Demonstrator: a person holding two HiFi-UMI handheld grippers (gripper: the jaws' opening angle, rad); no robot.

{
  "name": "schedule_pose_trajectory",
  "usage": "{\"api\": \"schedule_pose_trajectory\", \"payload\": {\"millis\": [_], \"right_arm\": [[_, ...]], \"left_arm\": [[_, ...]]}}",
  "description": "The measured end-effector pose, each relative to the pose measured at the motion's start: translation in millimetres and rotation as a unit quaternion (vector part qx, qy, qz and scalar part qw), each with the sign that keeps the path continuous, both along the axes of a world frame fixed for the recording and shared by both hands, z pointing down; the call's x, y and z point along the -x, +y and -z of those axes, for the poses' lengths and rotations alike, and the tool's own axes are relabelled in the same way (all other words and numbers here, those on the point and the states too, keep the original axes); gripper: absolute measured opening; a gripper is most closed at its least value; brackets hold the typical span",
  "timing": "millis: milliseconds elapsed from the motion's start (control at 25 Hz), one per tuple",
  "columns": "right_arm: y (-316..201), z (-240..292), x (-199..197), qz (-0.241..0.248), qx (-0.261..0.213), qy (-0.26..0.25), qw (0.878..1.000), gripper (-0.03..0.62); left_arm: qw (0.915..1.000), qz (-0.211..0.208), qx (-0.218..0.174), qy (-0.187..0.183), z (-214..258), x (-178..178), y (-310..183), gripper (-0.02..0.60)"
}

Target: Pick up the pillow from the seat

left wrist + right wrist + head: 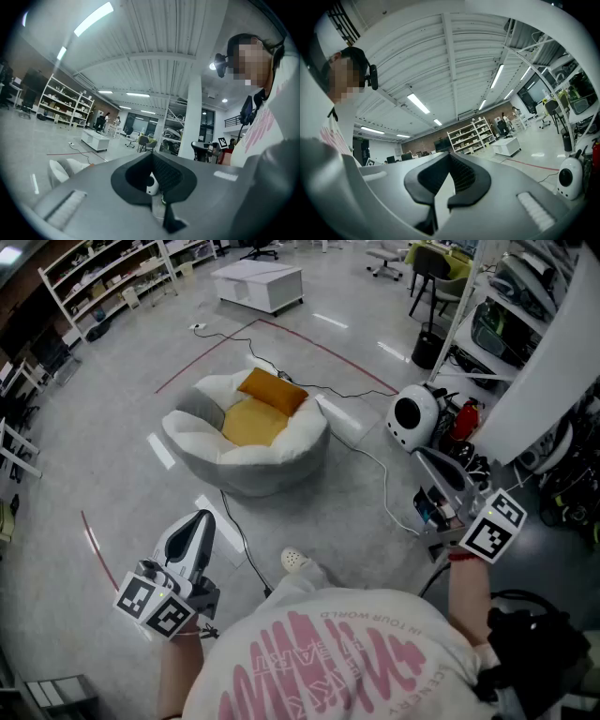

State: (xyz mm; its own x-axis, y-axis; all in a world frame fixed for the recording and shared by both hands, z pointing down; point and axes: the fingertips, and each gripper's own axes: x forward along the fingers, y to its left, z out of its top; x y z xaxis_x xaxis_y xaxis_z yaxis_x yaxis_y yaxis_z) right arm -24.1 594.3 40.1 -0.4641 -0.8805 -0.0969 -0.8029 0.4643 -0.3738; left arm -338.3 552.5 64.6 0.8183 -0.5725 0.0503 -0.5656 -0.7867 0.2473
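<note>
The left gripper (157, 199) and the right gripper (446, 190) are both closed tight with nothing between the jaws, held roughly level at the person's sides. The mustard-orange square fabric pillow (273, 390) lies well ahead of both, between their lines of reach. It leans on the far rim of the round white-and-grey padded seat (281, 460), above a yellow seat cushion (251, 425).

The main risk is probably underfoot: a thin black cable (236, 532) crosses the floor ahead of the left gripper, between the person and the seat, and a white cable (377, 465) trails ahead of the right one, so either could catch a foot on the approach. With the jaws closed, a gripper arriving that way would only push the soft pillow deeper, so they need opening first.

Open floor lies ahead and to the left of the left gripper. The right gripper has less room, because a white round-bodied machine (413, 415) and cluttered metal shelving (487, 329) stand close by it.
</note>
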Motion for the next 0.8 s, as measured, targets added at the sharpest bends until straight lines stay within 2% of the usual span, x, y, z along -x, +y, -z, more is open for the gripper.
{"api": "schedule_pose_trajectory", "payload": {"millis": [320, 480, 600, 800], "right_arm": [[-25, -6, -8, -0.002, 0.006, -0.006, 1.0, 0.006], [-49, -12, -19, -0.01, 0.019, -0.021, 1.0, 0.006], [-73, -13, -28, -0.018, 0.026, -0.003, 0.999, 0.006], [-128, -9, -41, -0.052, 0.044, 0.032, 0.997, 0.006]], "left_arm": [[1.0, 0.0, -0.007, 0.0, -2, -5, -25, 0.015], [0.9998, -0.012, -0.013, -0.001, -5, -14, -44, 0.015], [0.9997, -0.013, -0.018, -0.012, -10, -19, -72, 0.015], [0.9988, -0.033, -0.034, 0.006, 2, -29, -140, 0.015]]}}
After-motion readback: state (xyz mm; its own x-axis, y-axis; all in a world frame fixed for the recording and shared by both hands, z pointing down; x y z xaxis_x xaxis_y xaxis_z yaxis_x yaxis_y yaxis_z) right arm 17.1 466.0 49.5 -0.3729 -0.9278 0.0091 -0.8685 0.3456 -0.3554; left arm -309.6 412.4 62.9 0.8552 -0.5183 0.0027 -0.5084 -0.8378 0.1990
